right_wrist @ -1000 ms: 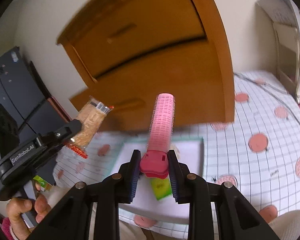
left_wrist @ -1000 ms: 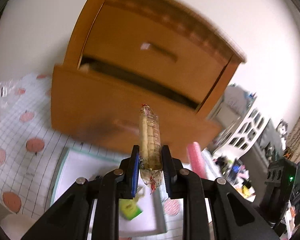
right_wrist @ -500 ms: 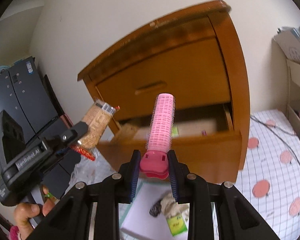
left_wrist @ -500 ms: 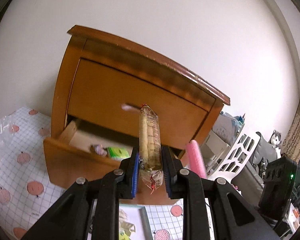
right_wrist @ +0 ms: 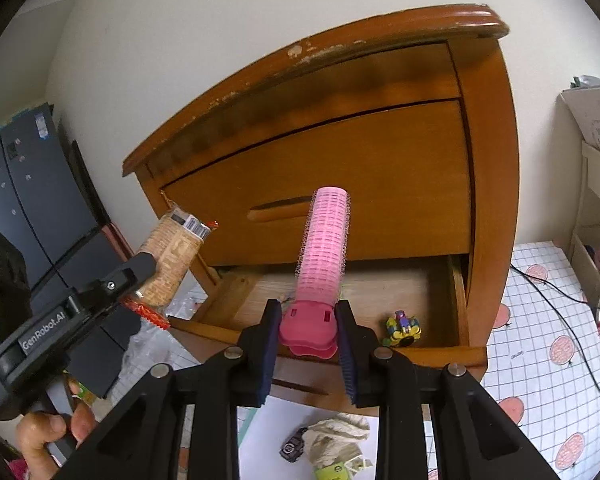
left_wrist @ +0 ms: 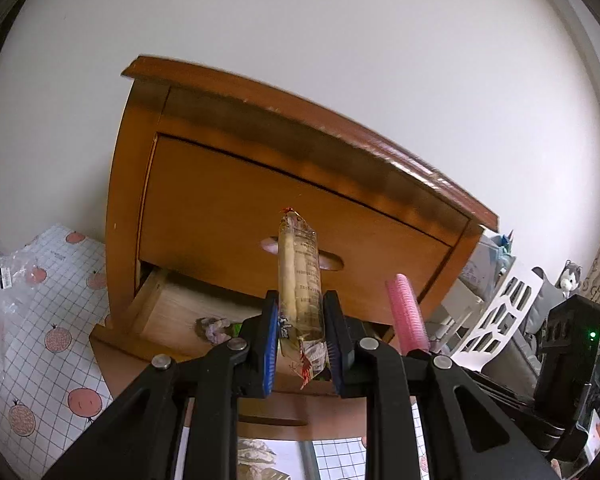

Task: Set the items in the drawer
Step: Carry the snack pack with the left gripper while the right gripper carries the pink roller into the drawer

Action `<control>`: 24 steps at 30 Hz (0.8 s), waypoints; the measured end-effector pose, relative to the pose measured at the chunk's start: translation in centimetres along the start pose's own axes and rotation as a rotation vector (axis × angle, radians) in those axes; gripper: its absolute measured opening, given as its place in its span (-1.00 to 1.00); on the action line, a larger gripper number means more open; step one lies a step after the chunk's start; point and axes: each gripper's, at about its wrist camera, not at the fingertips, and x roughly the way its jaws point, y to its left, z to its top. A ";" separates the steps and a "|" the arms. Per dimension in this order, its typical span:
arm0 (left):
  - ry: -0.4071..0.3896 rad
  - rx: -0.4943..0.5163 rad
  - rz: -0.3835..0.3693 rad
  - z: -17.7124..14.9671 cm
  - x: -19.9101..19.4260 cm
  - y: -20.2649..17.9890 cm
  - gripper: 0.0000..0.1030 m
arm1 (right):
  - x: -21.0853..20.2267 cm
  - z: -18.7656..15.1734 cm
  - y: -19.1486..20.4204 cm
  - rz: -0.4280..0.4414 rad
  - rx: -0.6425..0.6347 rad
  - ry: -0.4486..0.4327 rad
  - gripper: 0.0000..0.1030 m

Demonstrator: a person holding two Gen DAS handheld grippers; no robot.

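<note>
A white cloth (right_wrist: 540,320) gridded with pink fruit prints is spread below a wooden cabinet (right_wrist: 488,160) set against a pale wall. Its lower drawer (right_wrist: 420,354) is standing open. The left gripper (left_wrist: 300,340) is clamped on a sausage snack (left_wrist: 300,280); the right gripper (right_wrist: 308,340) is clamped on a pink hair roller (right_wrist: 324,248); both are being held before the drawer. A yellow toy (right_wrist: 402,328) inside is shown only by the right view, where "GenRobot.AI" can be read.

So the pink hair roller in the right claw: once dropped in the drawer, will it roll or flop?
The pink hair roller looks stiff: it stands straight up from the right claw, gripped only at its base. As a cylinder it may roll, though that wider base could check it. Probably light; its mesh shell looks hollow.
</note>
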 end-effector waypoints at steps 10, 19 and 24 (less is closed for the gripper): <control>0.071 -0.027 0.041 -0.6 3.0 1.3 -0.58 | 2.5 0.5 -1.2 -0.062 -0.030 0.064 -0.44; 0.111 -0.038 0.082 -0.9 5.0 1.8 -0.58 | 4.2 0.7 -1.7 -0.083 -0.044 0.110 -0.44; 0.131 -0.049 0.103 -1.0 5.8 2.2 -0.58 | 5.0 0.4 -1.6 -0.093 -0.061 0.131 -0.43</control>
